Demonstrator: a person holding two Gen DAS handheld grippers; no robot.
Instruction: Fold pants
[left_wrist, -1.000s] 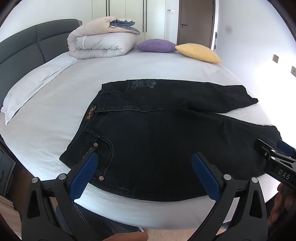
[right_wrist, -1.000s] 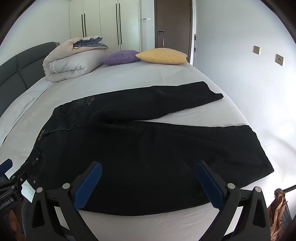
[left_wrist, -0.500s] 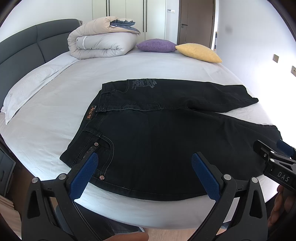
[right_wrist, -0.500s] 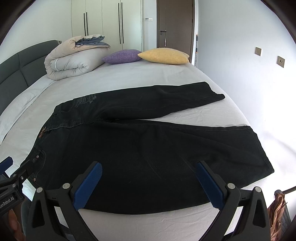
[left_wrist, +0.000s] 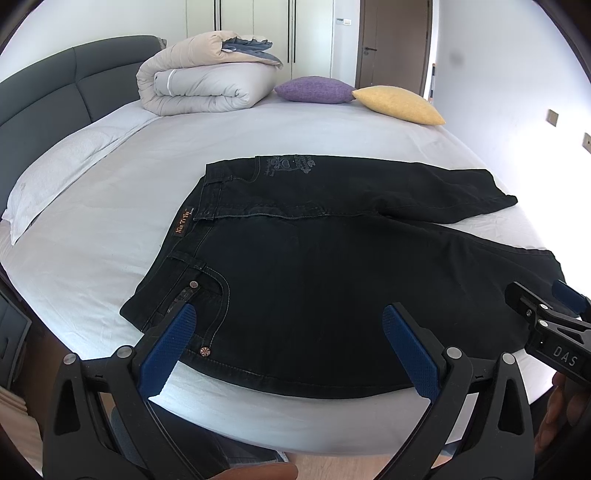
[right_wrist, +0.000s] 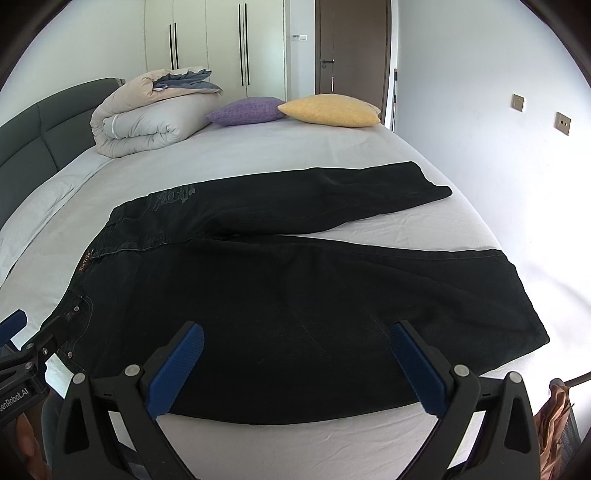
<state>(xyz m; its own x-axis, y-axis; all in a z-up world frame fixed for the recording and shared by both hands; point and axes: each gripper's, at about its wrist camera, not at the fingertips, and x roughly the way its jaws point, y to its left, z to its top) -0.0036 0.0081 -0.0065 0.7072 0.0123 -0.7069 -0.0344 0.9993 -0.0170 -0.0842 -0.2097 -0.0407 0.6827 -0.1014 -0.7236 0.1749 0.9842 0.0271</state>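
Matt black denim pants (left_wrist: 332, 280), smooth cotton sheet (left_wrist: 258, 140)

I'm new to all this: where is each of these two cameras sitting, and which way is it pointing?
Left wrist view: sits on the left gripper, near the bed's edge, facing the waistband end of the black pants; its own two blue-padded fingers show, plus the right gripper at the right edge.
Right wrist view: sits on the right gripper, farther toward the leg end, facing across the bed; its own fingers show, plus the left gripper at the left edge.
Shared: pants, rolled duvet, purple pillow, yellow pillow.
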